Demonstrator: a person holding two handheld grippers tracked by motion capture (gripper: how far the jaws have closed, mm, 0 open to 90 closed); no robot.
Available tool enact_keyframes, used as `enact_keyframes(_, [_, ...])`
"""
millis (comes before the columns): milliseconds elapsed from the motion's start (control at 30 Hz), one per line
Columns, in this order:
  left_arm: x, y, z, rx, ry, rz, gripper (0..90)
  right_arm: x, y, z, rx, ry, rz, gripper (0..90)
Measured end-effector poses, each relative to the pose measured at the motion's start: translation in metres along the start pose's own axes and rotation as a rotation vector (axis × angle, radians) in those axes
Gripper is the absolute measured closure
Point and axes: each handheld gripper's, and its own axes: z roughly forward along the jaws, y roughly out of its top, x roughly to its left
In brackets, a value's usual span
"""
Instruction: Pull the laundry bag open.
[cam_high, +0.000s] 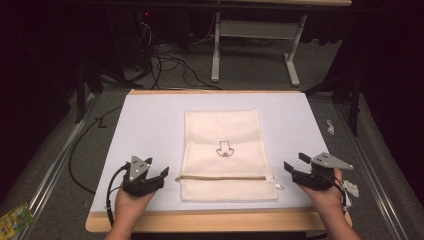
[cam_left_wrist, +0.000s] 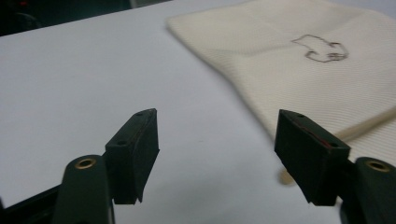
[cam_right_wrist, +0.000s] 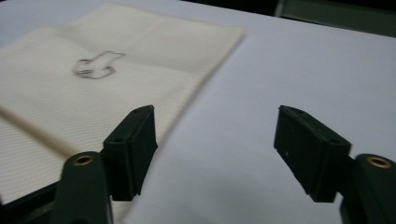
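A cream cloth bag (cam_high: 223, 150) with a zipper lies flat in the middle of the worktop (cam_high: 150, 120), close to the front edge. The left gripper (cam_high: 159, 176) and the right gripper (cam_high: 294, 164) wait beside it, one on each side, both with fingers spread and holding nothing.

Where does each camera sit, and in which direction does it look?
High view: above the person's side, looking forward and down on the table; both hands, left gripper and right gripper show.
Left gripper view: on the left gripper, looking along its open jaws toward the cream pouch.
Right gripper view: on the right gripper, jaws open, pouch at its left.
All share the pouch's small outline drawing.
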Motion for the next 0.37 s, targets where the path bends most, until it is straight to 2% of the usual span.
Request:
enact_keyframes(33, [0.008, -0.001, -0.002, 0.0, 0.029, -0.01, 30.9, 0.0, 0.0, 0.0, 0.0, 0.0, 0.0, 29.4])
enact_keyframes(67, [0.018, -0.003, -0.005, 0.008, 0.076, -0.029, 26.4, -0.018, -0.004, -0.004, -0.002, -0.062, 0.036, 25.8])
enact_keyframes(100, [0.018, -0.003, -0.005, 0.008, 0.076, -0.029, 23.9, -0.024, -0.006, -0.005, -0.002, -0.076, 0.055, 24.7])
enact_keyframes(133, [0.023, -0.004, -0.006, 0.009, 0.091, -0.049, 21.8, -0.031, -0.008, -0.007, -0.004, -0.094, 0.074, 24.5])
enact_keyframes(200, [0.032, -0.006, -0.008, 0.009, 0.11, -0.083, 20.7, -0.036, -0.01, -0.01, -0.003, -0.112, 0.09, 24.4])
enact_keyframes(267, [0.036, -0.008, -0.008, 0.013, 0.121, -0.095, 19.0, -0.044, -0.013, -0.013, -0.006, -0.138, 0.102, 23.6])
enact_keyframes(367, [0.036, -0.008, -0.007, 0.014, 0.121, -0.091, 18.1, -0.042, -0.012, -0.013, -0.01, -0.139, 0.106, 22.9])
